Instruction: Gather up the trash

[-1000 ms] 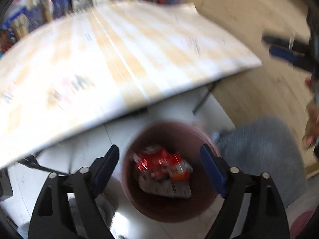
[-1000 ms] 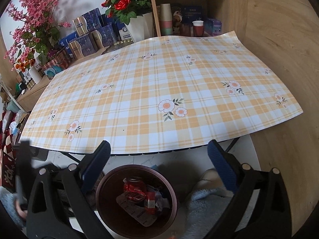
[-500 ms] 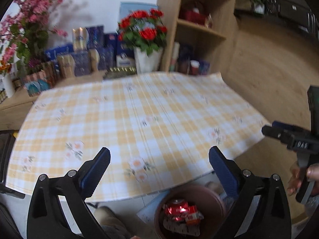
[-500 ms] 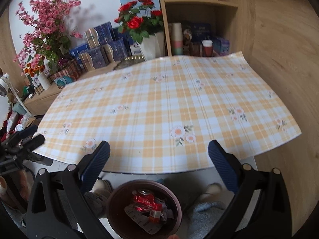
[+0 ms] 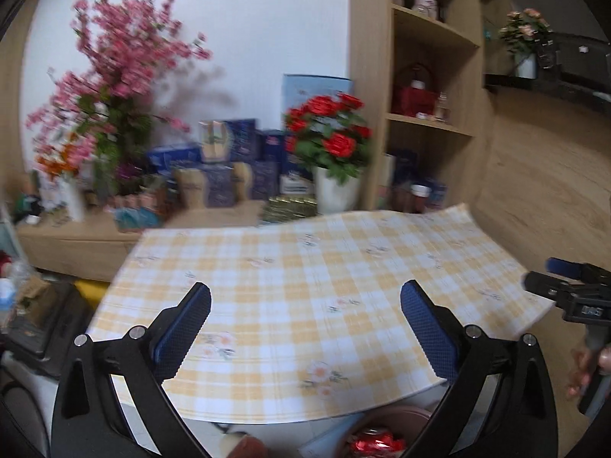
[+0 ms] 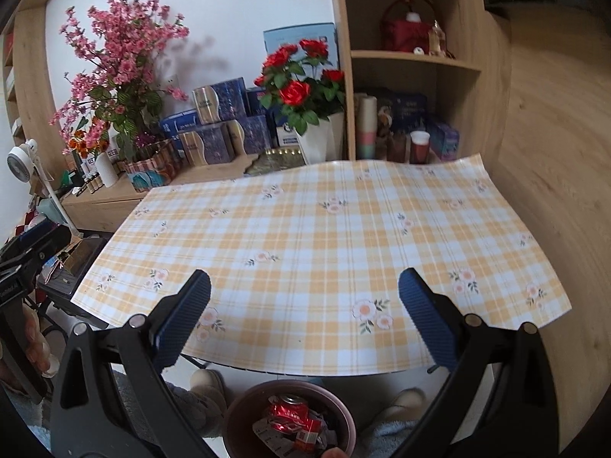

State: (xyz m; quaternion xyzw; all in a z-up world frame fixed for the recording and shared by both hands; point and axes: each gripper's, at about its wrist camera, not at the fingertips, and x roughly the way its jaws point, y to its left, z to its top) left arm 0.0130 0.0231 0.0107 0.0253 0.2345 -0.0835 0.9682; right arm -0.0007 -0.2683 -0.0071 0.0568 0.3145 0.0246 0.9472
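Orange-and-white plaid tablecloth [image 6: 328, 236] with small pink flowers, dusty-pink bin [image 6: 236, 416], crushed red can [image 6: 288, 414], red roses [image 6: 294, 72], blue boxes [image 6: 229, 114]

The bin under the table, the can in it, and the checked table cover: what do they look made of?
Bin: probably plastic, a smooth matte brownish-pink wall with a thin rim. Can: thin metal, shiny red with a silver top, crumpled and dented. Cover: looks like vinyl or coated paper rather than cloth; it lies stiff, with a slight sheen and a clean-cut edge that juts out instead of draping.
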